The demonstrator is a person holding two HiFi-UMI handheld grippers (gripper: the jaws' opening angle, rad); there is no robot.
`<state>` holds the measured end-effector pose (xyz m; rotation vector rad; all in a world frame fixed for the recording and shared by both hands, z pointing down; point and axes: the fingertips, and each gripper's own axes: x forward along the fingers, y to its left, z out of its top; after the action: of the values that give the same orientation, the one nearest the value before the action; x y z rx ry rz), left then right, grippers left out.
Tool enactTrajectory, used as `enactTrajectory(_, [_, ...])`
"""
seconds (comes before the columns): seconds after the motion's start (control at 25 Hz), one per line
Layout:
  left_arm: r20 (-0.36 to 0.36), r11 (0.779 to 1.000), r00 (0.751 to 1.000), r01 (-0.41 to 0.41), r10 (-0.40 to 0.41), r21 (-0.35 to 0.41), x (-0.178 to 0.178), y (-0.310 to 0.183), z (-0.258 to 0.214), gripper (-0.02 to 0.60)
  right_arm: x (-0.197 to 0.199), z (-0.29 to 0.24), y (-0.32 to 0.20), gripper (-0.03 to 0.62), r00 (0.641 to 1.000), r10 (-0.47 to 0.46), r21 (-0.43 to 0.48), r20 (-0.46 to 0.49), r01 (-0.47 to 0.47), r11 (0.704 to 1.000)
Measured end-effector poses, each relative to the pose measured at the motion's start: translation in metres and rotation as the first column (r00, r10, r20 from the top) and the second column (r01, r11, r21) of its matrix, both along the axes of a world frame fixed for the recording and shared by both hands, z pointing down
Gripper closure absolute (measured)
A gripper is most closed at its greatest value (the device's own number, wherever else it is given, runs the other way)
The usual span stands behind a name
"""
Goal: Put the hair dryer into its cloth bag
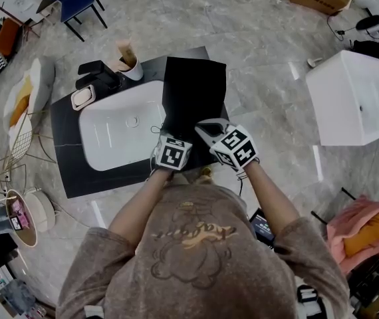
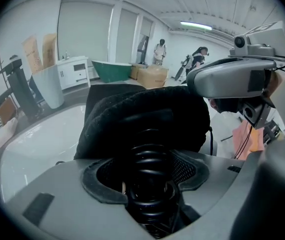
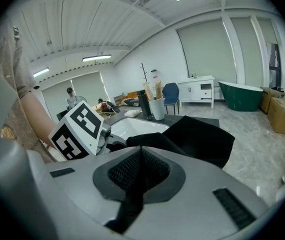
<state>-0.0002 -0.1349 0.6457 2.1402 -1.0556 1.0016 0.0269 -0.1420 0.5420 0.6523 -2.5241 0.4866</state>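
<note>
Black bag [image 1: 193, 92] overlaps sink's [image 1: 110, 145] right rim; cup [image 1: 133, 70] far left. Left hand-held gripper [image 2: 147, 181], wide, grips ribbed end of bagged dryer [image 2: 150, 156]; right hand-held gripper [image 3: 132, 186] pinches bag cloth.

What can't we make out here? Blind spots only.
- Hair dryer body: cloth bag covers it in the left gripper view; only a ribbed black part shows, in the left hand-held gripper.
- Which part of the bag the right hand-held gripper pinches: right gripper view shows only black cloth in shut jaws.
- Bag mouth, head view: both hand-held grippers cover it.
- Background people, left gripper view: too small.
</note>
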Motion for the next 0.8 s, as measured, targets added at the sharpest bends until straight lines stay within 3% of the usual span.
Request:
enactTrajectory(0.56, [0.082, 0.996, 0.995, -0.06, 0.055, 0.065, 0.0027, 0.0045, 0.0066, 0.321, 0.0039, 0.0037, 0.002, 0.591, 1.0, 0.023, -0.008, -0.017, -0.023, 1.0])
enactTrajectory(0.8, [0.062, 0.995, 0.997, -0.057, 0.052, 0.081, 0.0025, 0.0061, 0.0042, 0.316, 0.0055, 0.0046, 0.0022, 0.591, 0.999, 0.03, -0.008, -0.022, -0.03, 1.0])
